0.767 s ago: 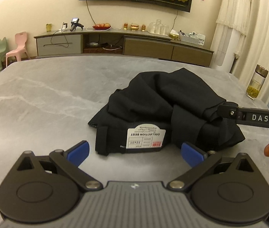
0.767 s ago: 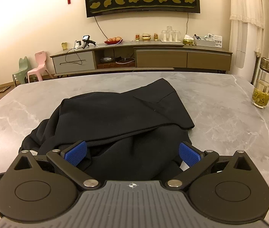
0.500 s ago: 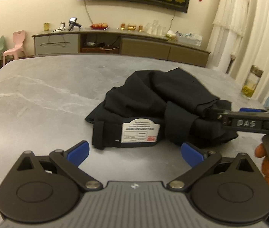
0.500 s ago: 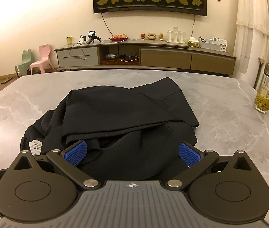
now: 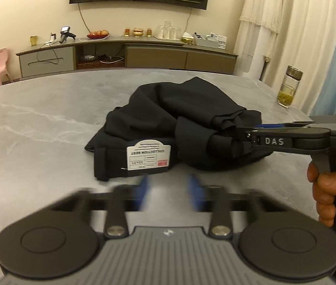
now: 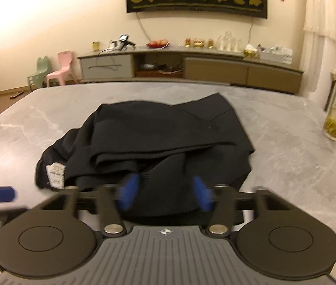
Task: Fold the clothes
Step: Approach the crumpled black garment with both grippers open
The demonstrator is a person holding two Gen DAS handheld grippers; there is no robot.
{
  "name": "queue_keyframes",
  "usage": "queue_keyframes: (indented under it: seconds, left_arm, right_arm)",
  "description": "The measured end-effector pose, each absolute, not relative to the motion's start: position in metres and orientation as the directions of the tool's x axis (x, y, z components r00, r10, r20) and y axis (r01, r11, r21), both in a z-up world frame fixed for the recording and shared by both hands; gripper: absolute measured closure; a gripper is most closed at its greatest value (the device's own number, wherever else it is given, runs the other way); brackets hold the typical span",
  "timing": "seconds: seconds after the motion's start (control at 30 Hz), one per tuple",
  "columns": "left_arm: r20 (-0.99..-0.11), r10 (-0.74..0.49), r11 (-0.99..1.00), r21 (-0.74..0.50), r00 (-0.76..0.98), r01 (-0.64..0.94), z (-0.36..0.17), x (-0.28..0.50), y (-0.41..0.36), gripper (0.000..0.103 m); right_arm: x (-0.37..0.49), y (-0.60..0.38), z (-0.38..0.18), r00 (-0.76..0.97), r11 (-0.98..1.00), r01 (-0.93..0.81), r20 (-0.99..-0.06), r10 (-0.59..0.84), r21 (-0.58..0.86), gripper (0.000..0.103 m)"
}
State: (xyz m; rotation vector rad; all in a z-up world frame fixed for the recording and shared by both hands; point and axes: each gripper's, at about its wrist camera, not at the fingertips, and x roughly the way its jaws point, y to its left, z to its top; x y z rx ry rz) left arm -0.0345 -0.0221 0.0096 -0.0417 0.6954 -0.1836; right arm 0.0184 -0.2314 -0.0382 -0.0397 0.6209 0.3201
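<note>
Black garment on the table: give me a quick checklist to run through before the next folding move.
1. Black garment lying flat: not ok, it is bunched in overlapping folds.
2. Right gripper holding cloth: not ok, its fingers are apart at the near fold and no pinch is visible.
3. Left gripper holding cloth: not ok, its fingers are over the table, short of the white tag.
4. Room to spread the garment: ok, there is bare tabletop on both sides of it.
5. Glass bottle out of the way: ok, it stands upright near the table edge, apart from the garment.
</note>
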Motion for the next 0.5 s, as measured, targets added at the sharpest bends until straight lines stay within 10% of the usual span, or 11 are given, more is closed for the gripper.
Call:
queue_keyframes:
  seconds: [0.13, 0.5]
  left_arm:
    - [-0.614, -0.179, 0.983, -0.091, 0.768, 0.157, 0.013, -0.039, -0.023, 0.103]
    - [-0.611, -0.152, 0.988, -0.071, 0.777, 0.137, 0.024, -0.044, -0.025, 0.101]
  right_arm:
    - [0.015, -0.229, -0.038, 0.767, 0.946, -0.322, -0.577, 0.282, 0.035, 0.094]
    - [0.013, -0.233, -0.035, 0.772, 0.949, -0.311, -0.57, 0.28, 0.045, 0.097]
